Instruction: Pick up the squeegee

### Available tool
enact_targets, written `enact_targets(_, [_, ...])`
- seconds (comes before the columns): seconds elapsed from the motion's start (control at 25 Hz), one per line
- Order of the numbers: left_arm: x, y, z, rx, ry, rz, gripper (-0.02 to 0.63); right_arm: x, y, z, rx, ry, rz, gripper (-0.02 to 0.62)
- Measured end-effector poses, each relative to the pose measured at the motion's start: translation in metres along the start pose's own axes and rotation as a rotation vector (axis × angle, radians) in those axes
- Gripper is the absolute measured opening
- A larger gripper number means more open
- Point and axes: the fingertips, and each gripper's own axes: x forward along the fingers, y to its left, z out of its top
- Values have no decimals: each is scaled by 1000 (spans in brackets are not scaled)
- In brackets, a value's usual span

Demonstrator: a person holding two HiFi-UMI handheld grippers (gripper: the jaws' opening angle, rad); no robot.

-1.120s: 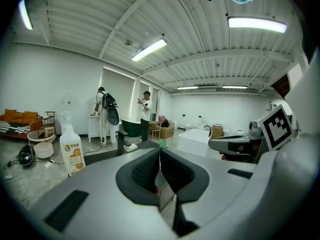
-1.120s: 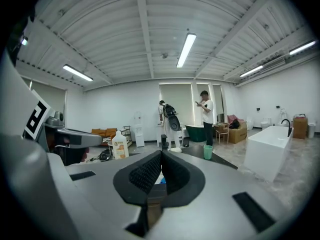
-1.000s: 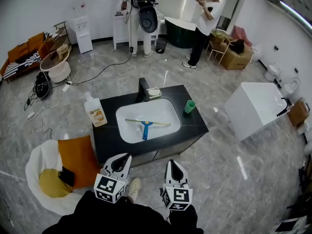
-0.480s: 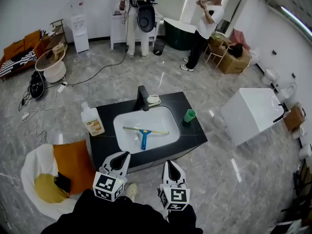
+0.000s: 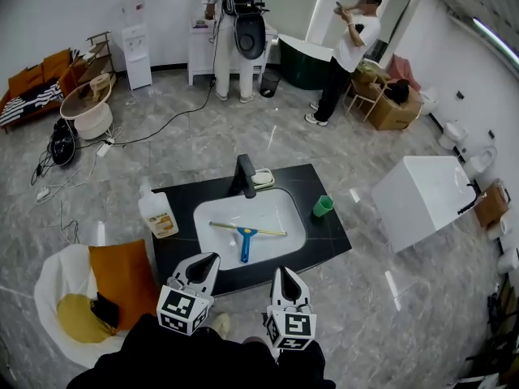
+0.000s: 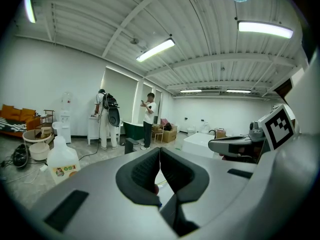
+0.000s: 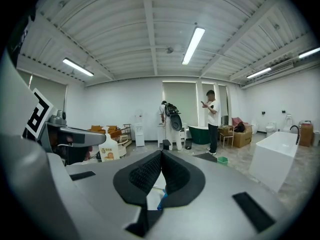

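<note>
Grey marbled floor runs under the whole showroom. Nearest, the left gripper and the right gripper are held side by side at the bottom of the head view. Both pairs of fingers are closed tip to tip with nothing between them, and both stop short of the black surface. Ahead, the squeegee lies flat in the white sink basin, its blue handle toward the grippers and its blade crosswise. A detergent bottle stands at the surface's left edge, a green cup right of the basin, and a black faucet behind it. Far off, a person with a backpack and a person in a white shirt stand near the back wall.
</note>
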Motion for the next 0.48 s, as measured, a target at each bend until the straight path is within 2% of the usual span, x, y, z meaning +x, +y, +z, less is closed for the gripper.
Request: enact_targets(0.48, [29, 31, -2, -9, 25, 42, 25, 48, -2, -5, 16, 26, 43, 16])
